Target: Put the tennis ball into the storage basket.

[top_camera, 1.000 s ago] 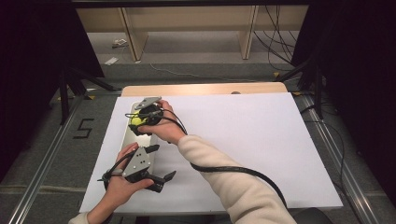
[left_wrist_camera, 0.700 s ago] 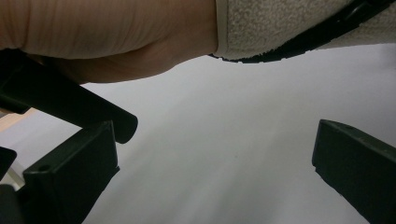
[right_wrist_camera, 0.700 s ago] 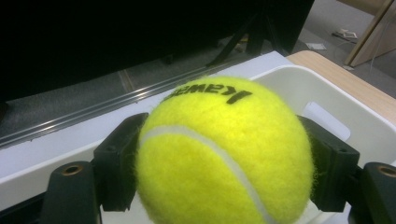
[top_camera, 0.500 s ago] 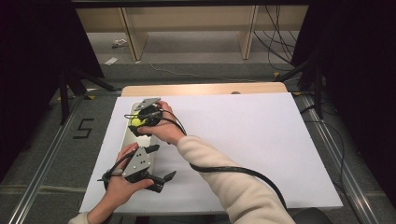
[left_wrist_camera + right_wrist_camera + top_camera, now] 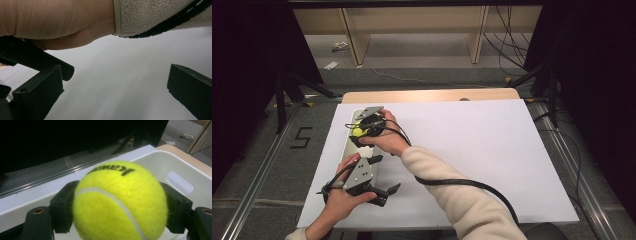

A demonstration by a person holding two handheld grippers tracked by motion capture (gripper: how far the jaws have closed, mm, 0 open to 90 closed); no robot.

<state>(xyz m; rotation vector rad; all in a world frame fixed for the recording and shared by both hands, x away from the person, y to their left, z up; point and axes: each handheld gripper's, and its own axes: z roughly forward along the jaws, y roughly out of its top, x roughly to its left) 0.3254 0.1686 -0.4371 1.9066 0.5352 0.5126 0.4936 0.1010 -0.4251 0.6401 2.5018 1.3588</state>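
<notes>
A yellow tennis ball (image 5: 357, 131) (image 5: 120, 202) sits between the pads of my right gripper (image 5: 358, 135) (image 5: 120, 220), which is shut on it. The ball is held just over a long white bin (image 5: 347, 150) (image 5: 155, 162) at the table's left side. My left gripper (image 5: 384, 175) (image 5: 115, 87) is nearer the front edge, below the bin. Its jaws stand wide apart with only the white table surface between them. The right forearm in a cream sleeve (image 5: 447, 195) (image 5: 160, 15) crosses just beyond it.
White paper covers the table (image 5: 472, 145), with a strip of wood (image 5: 432, 95) showing at the far edge. A black cable (image 5: 462, 184) trails from the right gripper along the sleeve. Metal rails and dark floor flank the table on both sides.
</notes>
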